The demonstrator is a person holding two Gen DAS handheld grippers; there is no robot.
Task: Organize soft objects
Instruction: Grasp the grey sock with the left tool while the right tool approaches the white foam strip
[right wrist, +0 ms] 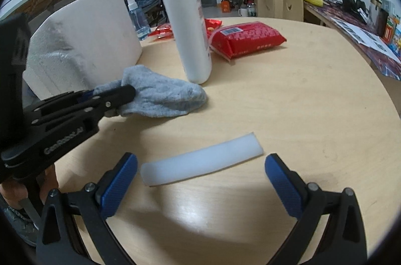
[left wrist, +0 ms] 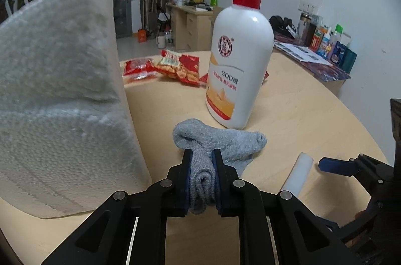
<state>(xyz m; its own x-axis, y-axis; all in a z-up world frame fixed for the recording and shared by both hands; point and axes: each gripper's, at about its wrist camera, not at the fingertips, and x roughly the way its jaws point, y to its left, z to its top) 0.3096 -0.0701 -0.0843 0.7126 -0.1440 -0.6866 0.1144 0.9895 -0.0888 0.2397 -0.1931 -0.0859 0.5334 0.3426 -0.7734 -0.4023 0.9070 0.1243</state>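
A grey sock [left wrist: 220, 142] lies on the round wooden table [left wrist: 313, 109], just in front of the white lotion bottle. My left gripper [left wrist: 202, 157] is shut on the sock's near end; it also shows in the right wrist view [right wrist: 125, 92] gripping the sock [right wrist: 165, 94]. A white foam strip [right wrist: 200, 159] lies flat on the table between the fingers of my right gripper [right wrist: 200, 164], which is open and low over it. The strip shows at the right in the left wrist view [left wrist: 298, 172], with a blue fingertip of the right gripper [left wrist: 335, 166] beside it.
A large white foam block [left wrist: 60, 99] stands at the left, close to the sock. A white pump bottle with a red top [left wrist: 240, 59] stands behind the sock. Red snack packets [left wrist: 175, 64] and a red pack [right wrist: 248, 37] lie farther back. A small spray bottle [right wrist: 136, 14] stands behind the block.
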